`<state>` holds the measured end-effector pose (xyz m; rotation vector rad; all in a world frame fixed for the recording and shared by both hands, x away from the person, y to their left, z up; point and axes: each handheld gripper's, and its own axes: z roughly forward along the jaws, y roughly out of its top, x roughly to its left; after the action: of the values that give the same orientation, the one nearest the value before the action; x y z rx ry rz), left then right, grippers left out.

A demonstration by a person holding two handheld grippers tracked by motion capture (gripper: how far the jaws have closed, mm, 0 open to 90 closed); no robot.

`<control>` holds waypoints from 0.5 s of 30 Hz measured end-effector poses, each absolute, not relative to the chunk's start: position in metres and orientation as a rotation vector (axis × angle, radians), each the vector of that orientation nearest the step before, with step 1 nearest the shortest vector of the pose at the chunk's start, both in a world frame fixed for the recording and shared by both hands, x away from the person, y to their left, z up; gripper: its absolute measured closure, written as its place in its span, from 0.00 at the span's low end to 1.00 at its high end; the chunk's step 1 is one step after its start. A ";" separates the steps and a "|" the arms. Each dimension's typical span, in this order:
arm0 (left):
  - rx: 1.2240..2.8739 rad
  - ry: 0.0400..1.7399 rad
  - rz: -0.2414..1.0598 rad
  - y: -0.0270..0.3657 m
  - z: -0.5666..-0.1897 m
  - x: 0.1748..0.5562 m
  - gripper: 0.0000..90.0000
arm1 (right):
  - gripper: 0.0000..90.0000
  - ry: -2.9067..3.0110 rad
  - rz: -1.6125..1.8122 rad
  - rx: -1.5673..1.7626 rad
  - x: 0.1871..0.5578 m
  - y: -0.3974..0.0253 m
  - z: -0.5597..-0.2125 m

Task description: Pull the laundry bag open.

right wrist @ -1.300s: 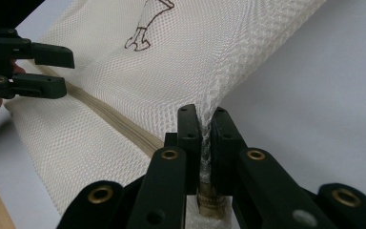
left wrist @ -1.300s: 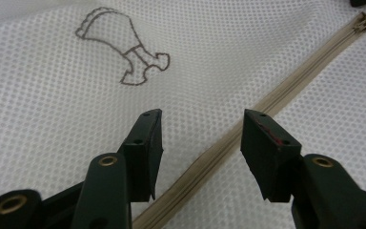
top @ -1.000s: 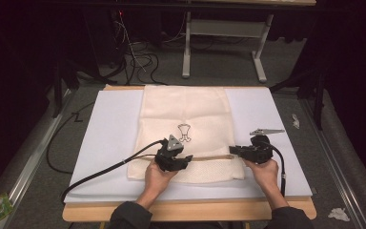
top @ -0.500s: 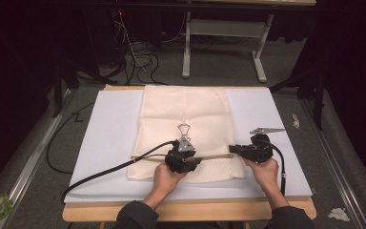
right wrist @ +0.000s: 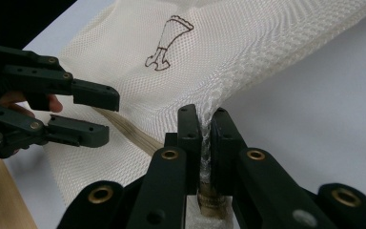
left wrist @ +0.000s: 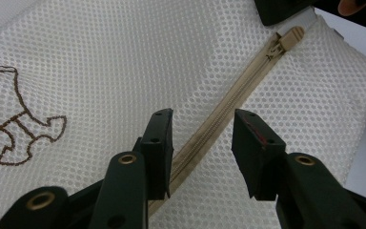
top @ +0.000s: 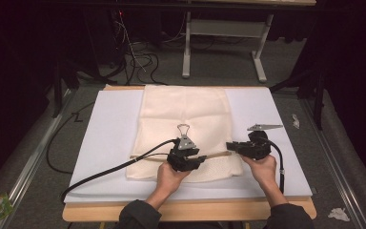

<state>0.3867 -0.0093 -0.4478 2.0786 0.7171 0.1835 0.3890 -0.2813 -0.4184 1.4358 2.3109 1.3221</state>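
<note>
Sliding rightward along the beige zipper [left wrist: 219,121], the left gripper [top: 187,160] now sits nearer the middle of the cream mesh laundry bag [top: 186,114] than it did a second ago, when it hovered closer to the bag's left part. Its jaws stand apart, straddling the zipper line without pinching it, as the left gripper view shows; the tan zipper pull [left wrist: 289,37] lies farther up the track, near the bag's edge and just beside the other gripper's dark jaw.

The right gripper [top: 240,147] has not moved: its jaws stay closed on the mesh at the zipper's end, and in the right gripper view [right wrist: 205,126] the netting is bunched and pulled taut between them.

The bag itself lies flat on the white foam board [top: 109,124] covering the wooden table [top: 76,212], its brown stitched emblem [right wrist: 167,43] facing up.

The shift suggests the work is about operating the zipper: one side anchors the fabric while the other travels toward the pull. The slider has not yet been taken, so the zip appears unmoved. The next move probably calls for the left gripper to reach the pull and close on it; a grab taken short of it would catch only the mesh or the teeth.
</note>
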 end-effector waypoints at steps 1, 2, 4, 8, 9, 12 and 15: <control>2.086 0.707 0.185 -0.011 -0.447 0.386 0.66 | 0.96 2.310 1.324 1.447 0.389 -0.280 -0.417; 2.095 0.691 0.184 -0.013 -0.447 0.385 0.67 | 0.96 2.312 1.328 1.442 0.389 -0.279 -0.417; 2.098 0.674 0.184 -0.017 -0.445 0.384 0.67 | 0.96 2.323 1.321 1.426 0.390 -0.276 -0.416; 2.096 0.662 0.174 -0.021 -0.445 0.383 0.71 | 0.96 2.329 1.331 1.419 0.391 -0.272 -0.415; 2.096 0.658 0.171 -0.022 -0.444 0.382 0.72 | 0.96 2.331 1.333 1.419 0.391 -0.272 -0.415; 2.097 0.647 0.174 -0.024 -0.444 0.380 0.75 | 0.96 2.334 1.337 1.412 0.391 -0.270 -0.414; 2.093 0.656 0.185 -0.027 -0.444 0.381 0.77 | 0.96 2.336 1.346 1.414 0.391 -0.268 -0.414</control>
<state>0.3810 -0.0266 -0.4438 2.0927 0.6563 0.1847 0.3913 -0.2685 -0.4138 1.4141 2.3360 1.3459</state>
